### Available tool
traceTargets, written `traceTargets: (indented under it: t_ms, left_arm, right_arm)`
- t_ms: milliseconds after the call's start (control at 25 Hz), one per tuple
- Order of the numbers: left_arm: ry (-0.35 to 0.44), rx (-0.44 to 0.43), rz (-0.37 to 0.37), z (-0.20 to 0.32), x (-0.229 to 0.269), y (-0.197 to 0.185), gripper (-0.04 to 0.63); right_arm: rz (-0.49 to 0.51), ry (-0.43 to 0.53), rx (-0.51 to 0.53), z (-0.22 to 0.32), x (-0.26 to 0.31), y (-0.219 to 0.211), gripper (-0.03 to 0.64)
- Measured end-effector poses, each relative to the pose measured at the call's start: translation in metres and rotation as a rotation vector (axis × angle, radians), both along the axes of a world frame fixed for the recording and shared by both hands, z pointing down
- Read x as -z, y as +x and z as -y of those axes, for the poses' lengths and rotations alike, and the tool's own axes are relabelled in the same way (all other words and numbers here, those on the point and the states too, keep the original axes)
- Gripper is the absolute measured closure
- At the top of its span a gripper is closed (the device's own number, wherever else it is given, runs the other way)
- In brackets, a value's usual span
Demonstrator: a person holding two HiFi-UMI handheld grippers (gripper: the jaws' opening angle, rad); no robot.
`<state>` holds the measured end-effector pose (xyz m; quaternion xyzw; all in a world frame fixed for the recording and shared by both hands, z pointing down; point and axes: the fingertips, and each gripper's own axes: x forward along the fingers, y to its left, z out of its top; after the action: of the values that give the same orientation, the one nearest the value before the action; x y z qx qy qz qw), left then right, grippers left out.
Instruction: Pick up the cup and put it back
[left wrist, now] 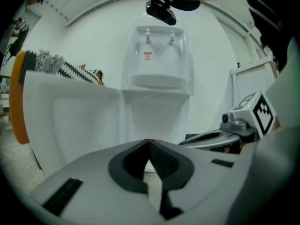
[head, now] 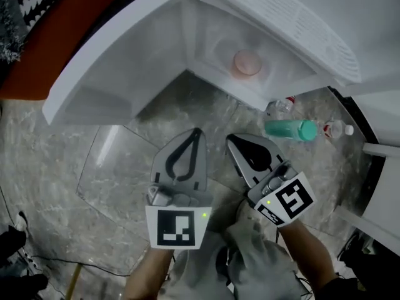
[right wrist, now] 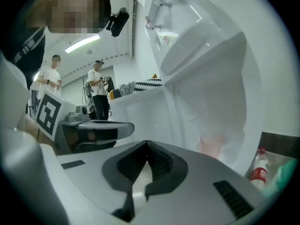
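Observation:
A pale pink cup (head: pixel 247 62) stands inside the open white cabinet (head: pixel 206 49), on its frosted shelf. The right gripper view shows the cup (right wrist: pixel 212 144) ahead and to the right of the jaws. My left gripper (head: pixel 199 130) and my right gripper (head: pixel 230 137) hover side by side over the marble floor, both well short of the cup. Both point toward the cabinet. In each gripper view the jaws meet at the tips, with nothing between them: left gripper (left wrist: pixel 149 142), right gripper (right wrist: pixel 147 143).
The cabinet's white door (head: pixel 112 61) stands open at the left. A green bottle (head: pixel 290 129) and two clear bottles (head: pixel 280 106) lie on the floor at the right. A clear panel (head: pixel 115 167) lies on the floor. People (right wrist: pixel 98 86) stand in the background.

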<state>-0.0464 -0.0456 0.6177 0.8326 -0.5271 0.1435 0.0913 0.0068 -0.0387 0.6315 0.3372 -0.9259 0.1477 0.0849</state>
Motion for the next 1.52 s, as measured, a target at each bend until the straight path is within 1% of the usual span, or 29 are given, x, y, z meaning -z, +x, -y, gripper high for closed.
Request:
traceTargets:
  t_ms: [160, 240, 360, 440, 560, 680, 800, 840, 920, 1000, 1040, 1120, 1200, 1320, 1520]
  left_arm:
    - [0.018, -0.005, 0.11, -0.018, 0.071, 0.004, 0.583]
    - [0.015, 0.01, 0.107, -0.025, 0.117, 0.008, 0.583]
    - [0.012, 0.06, 0.09, -0.033, 0.198, 0.004, 0.583]
    - [0.005, 0.083, 0.097, -0.043, 0.258, -0.001, 0.583]
    - [0.001, 0.115, 0.108, -0.063, 0.361, -0.004, 0.583]
    - [0.027, 0.2, 0.057, -0.068, 0.473, -0.006, 0.583]
    - [0.039, 0.242, 0.009, -0.082, 0.575, 0.004, 0.583]
    - [0.054, 0.251, -0.012, -0.089, 0.605, 0.011, 0.583]
    - [0.071, 0.267, -0.067, -0.111, 0.655, 0.03, 0.583]
    - [0.071, 0.269, -0.117, -0.13, 0.692, 0.044, 0.583]
    - [0.084, 0.26, -0.127, -0.133, 0.708, 0.047, 0.583]
    - [0.131, 0.235, -0.118, -0.131, 0.736, 0.05, 0.583]
    - [0.171, 0.212, -0.11, -0.128, 0.754, 0.055, 0.583]
    - [0.194, 0.205, -0.118, -0.125, 0.762, 0.067, 0.583]
    - [0.162, 0.203, -0.111, -0.132, 0.761, 0.083, 0.583]
  right_arm:
    - [0.118, -0.065, -0.005, -0.018, 0.078, -0.001, 0.606]
    - [0.136, -0.076, 0.004, -0.026, 0.122, 0.001, 0.606]
    - [0.135, -0.062, 0.016, -0.029, 0.202, 0.003, 0.606]
    - [0.143, -0.058, 0.026, -0.034, 0.266, 0.002, 0.606]
    - [0.169, -0.062, 0.051, -0.044, 0.374, 0.006, 0.606]
    - [0.195, -0.008, 0.065, -0.036, 0.489, 0.017, 0.606]
    - [0.191, 0.043, 0.071, -0.041, 0.597, 0.031, 0.606]
    - [0.187, 0.051, 0.075, -0.047, 0.627, 0.037, 0.606]
    - [0.207, 0.027, 0.086, -0.065, 0.675, 0.051, 0.606]
    - [0.244, 0.01, 0.1, -0.083, 0.712, 0.059, 0.606]
    - [0.247, 0.029, 0.102, -0.088, 0.727, 0.058, 0.606]
    - [0.23, 0.077, 0.09, -0.092, 0.747, 0.056, 0.606]
    - [0.199, 0.122, 0.077, -0.095, 0.761, 0.058, 0.606]
    - [0.163, 0.151, 0.056, -0.099, 0.769, 0.072, 0.606]
    - [0.154, 0.145, 0.023, -0.109, 0.768, 0.092, 0.606]
